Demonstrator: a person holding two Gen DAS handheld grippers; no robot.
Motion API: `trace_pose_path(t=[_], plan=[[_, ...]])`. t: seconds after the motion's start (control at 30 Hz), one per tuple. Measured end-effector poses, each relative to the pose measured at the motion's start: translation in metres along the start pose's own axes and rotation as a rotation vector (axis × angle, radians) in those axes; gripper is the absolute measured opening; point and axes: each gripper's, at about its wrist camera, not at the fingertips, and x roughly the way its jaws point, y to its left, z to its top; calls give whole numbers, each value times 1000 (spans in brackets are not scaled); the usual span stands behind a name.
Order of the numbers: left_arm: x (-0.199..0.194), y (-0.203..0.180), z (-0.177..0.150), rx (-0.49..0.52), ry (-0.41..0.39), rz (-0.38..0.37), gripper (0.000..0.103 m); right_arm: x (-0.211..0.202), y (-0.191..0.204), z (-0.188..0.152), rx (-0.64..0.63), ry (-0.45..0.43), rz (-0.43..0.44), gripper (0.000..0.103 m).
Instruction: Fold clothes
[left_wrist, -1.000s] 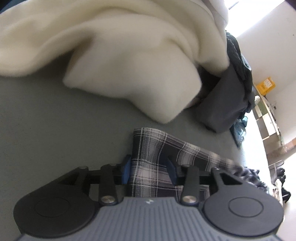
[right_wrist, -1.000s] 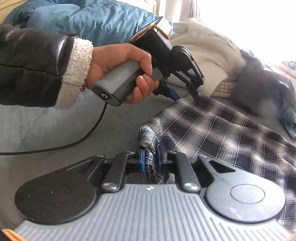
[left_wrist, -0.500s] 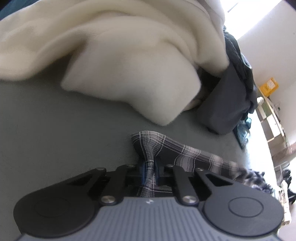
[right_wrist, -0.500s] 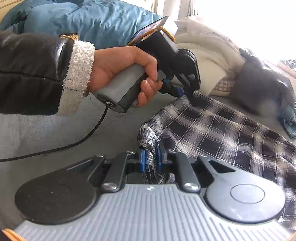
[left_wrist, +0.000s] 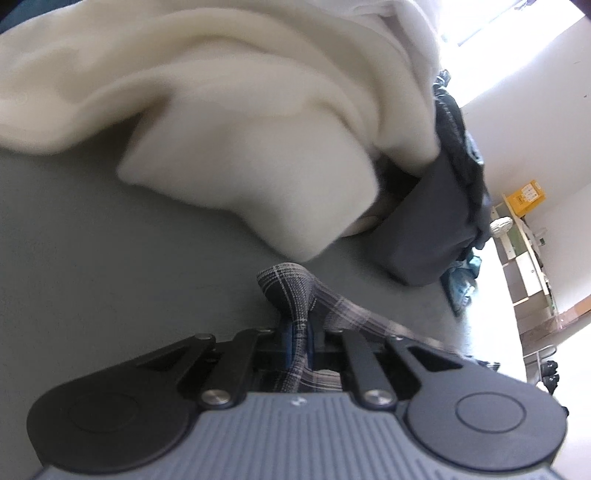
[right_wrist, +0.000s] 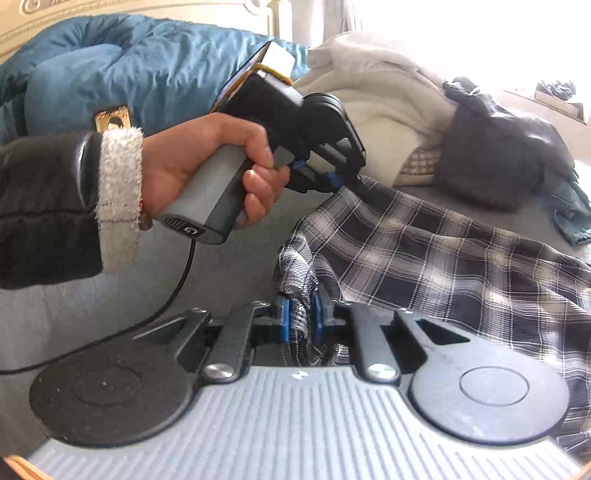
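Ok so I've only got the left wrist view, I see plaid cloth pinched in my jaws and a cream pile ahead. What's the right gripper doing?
Observer: The right gripper is shut on another bunched edge of the same plaid garment, nearer the camera than yours.
Operator: How does the rest of the garment lie?
Observer: It spreads rightward over the grey bed surface, rumpled, not yet folded.
Operator: Anything behind my hand?
Observer: A blue quilt is heaped behind the hand holding the left gripper.
Operator: And the cable?
Observer: A black cable hangs from the handle and trails left across the bed.
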Motion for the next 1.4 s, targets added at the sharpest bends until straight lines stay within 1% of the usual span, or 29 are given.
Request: trace_pose_path(t=[0.17, 0.27, 0.37, 0.53, 0.67, 0.77, 0.9, 0.93, 1.03, 1.1, 1.17, 1.27, 1.4], plan=[[6, -47, -10, 17, -9, -34, 6, -11, -10, 7, 37, -29, -21, 11], [15, -88, -15, 57, -12, -52, 5, -25, -20, 10, 62, -62, -48, 11], [24, -131, -20, 101, -12, -68, 5, -40, -35, 10, 113, -98, -76, 10], [33, -193, -26, 181, -8, -84, 5, -73, -71, 3, 254, -153, -115, 10], [55, -248, -4, 260, -1, -88, 5, -103, -102, -10, 375, -214, -169, 10], [54, -266, 7, 318, 15, -94, 5, -125, -128, -24, 503, -262, -202, 10], [62, -309, -12, 414, 42, -85, 5, -152, -162, -45, 632, -321, -258, 9], [70, -322, -17, 444, 47, -80, 5, -158, -170, -51, 661, -335, -275, 9], [105, -355, -35, 514, 70, -59, 5, -172, -197, -71, 770, -373, -306, 9], [131, -382, -49, 549, 87, -39, 5, -180, -215, -88, 864, -397, -320, 9], [153, -400, -62, 584, 109, -25, 5, -185, -233, -104, 960, -417, -332, 9], [193, -422, -76, 650, 138, -2, 5, -187, -250, -123, 1076, -433, -343, 9], [201, -415, -100, 697, 172, 27, 5, -185, -266, -141, 1175, -437, -354, 9]])
